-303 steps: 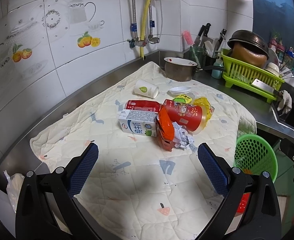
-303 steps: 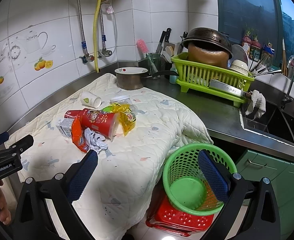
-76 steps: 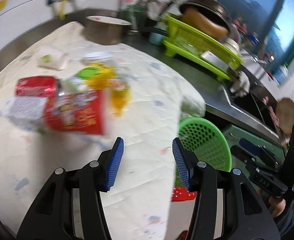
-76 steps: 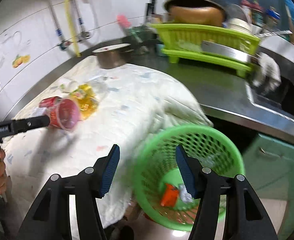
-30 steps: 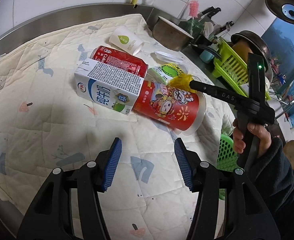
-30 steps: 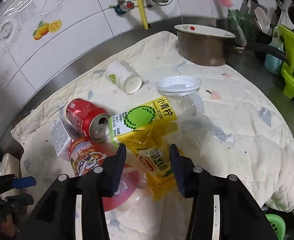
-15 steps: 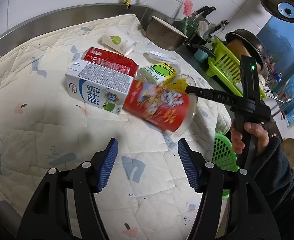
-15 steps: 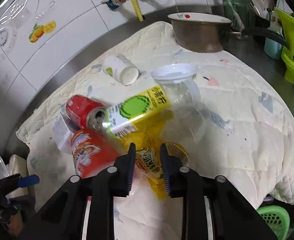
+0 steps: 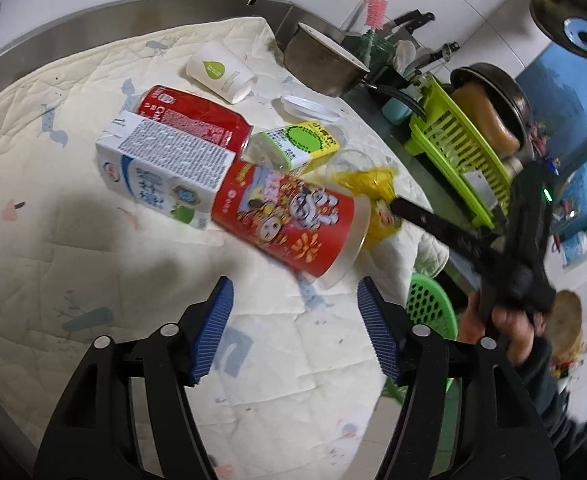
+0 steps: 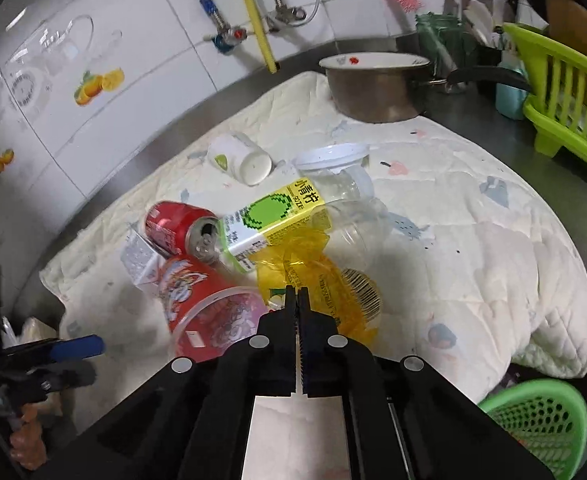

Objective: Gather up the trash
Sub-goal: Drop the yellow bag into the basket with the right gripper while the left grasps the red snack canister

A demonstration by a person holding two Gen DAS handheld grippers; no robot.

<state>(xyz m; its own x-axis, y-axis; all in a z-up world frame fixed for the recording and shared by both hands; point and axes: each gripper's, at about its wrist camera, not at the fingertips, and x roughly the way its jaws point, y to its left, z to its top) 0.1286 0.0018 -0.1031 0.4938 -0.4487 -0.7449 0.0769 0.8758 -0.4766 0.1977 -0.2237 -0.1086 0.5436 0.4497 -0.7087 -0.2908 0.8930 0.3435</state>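
Seen from the left wrist, the left gripper (image 9: 293, 320) hangs released above the quilted cloth (image 9: 33, 208), its blue pads wide apart and holding nothing. Just beyond it the red snack cup (image 9: 289, 224) lies on its side, its base touching the milk carton (image 9: 165, 172). Behind them lie a red soda can (image 9: 197, 120), a bottle with green-yellow label (image 9: 301, 144), a white paper cup (image 9: 221, 72) and a clear lid (image 9: 309, 106). At the right the right gripper (image 9: 397, 206) reaches into the yellow wrapper (image 9: 373, 192). A green basket (image 9: 429, 304) shows below the cloth edge; what is inside is hidden. Far back stand a metal pot (image 9: 321, 64) and a green dish rack (image 9: 461, 148).

From the right wrist, the right gripper (image 10: 297, 292) is clenched on the yellow wrapper (image 10: 325, 280), near the red snack cup (image 10: 209, 304). The green basket (image 10: 541, 420) sits at the near right. White tiles (image 10: 105, 40) with fruit pictures cover the wall.
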